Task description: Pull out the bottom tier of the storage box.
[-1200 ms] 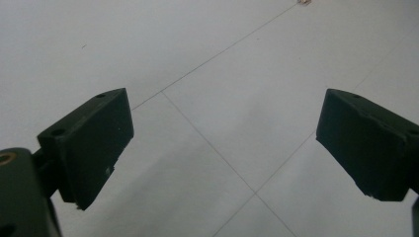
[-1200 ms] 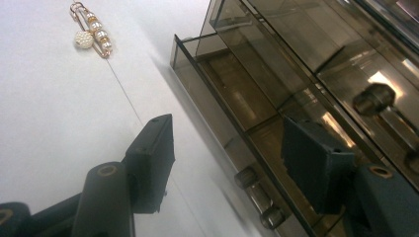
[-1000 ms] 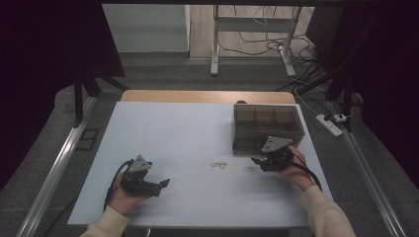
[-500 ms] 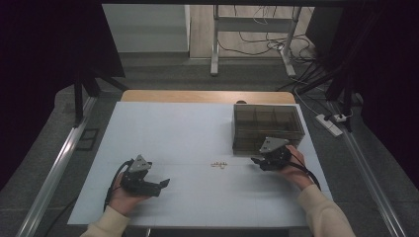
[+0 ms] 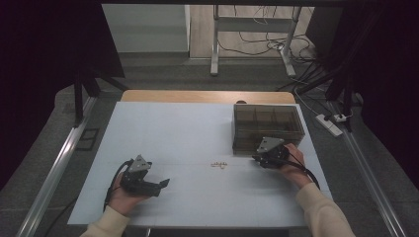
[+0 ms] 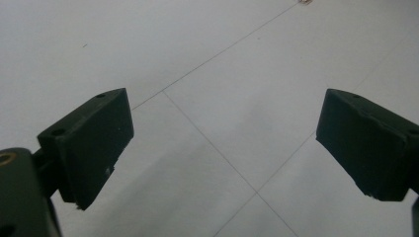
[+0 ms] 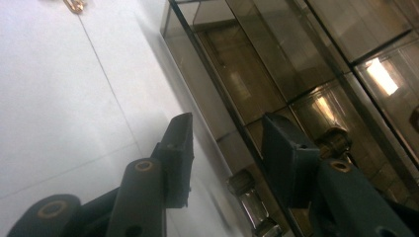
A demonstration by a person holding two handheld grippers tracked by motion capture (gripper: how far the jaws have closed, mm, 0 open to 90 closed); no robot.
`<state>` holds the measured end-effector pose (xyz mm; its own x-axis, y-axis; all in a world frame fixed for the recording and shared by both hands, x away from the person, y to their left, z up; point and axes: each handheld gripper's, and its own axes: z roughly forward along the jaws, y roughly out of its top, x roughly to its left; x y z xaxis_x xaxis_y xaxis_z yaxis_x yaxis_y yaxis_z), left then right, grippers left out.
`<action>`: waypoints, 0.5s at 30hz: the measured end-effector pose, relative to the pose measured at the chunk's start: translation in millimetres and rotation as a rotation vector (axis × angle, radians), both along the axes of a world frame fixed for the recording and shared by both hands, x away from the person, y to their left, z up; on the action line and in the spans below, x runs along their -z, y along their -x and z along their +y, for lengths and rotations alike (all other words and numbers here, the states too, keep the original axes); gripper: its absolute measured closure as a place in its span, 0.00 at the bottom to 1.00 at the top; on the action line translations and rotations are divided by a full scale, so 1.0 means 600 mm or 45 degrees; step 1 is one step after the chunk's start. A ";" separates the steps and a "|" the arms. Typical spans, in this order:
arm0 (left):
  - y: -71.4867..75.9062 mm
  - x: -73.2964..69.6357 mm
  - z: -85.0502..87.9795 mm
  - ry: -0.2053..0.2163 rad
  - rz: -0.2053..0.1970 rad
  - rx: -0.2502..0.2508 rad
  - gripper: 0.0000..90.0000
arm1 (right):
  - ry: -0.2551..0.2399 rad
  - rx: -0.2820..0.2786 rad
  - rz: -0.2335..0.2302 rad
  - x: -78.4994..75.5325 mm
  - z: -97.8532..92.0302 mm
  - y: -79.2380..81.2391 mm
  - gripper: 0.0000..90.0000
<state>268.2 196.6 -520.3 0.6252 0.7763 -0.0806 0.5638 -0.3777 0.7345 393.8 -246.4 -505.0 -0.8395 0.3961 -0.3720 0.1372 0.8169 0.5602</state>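
A smoky clear box (image 5: 267, 123) with several compartments stands at the right of the pale table mat (image 5: 188, 133). My right gripper (image 5: 255, 159) lies at the box's front wall, held by a hand. In the right gripper view its jaws (image 7: 227, 121) stand partly apart and have just been closing. The box wall (image 7: 232, 89) runs past the gap, and nothing is pressed between the pads. A few small gold pieces (image 5: 219, 165) lie mid-table, left of that gripper, and show again (image 7: 75, 5) far off. My left gripper (image 5: 165, 183) rests at the front left, jaws (image 6: 225, 106) wide open over bare mat.
A wooden strip (image 5: 207, 96) edges the table's far side. Metal rails (image 5: 54, 173) run along both sides. Table legs, cables and a power strip (image 5: 330, 123) lie on the floor beyond. Small round parts (image 7: 247, 190) show through the box wall.
The right gripper has shifted slightly left along the box's front wall. The left hand and gripper have stayed put.
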 end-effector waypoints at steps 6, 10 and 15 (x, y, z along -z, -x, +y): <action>0.000 0.000 0.000 -0.003 0.000 -0.001 0.08 | 0.009 0.002 0.019 0.001 -0.002 -0.006 0.67; 0.000 0.000 0.000 -0.003 -0.001 0.000 0.08 | 0.009 0.007 0.024 0.003 -0.003 -0.011 0.69; 0.000 0.000 0.000 -0.002 0.000 0.001 0.08 | 0.009 0.013 0.033 0.005 -0.006 -0.016 0.71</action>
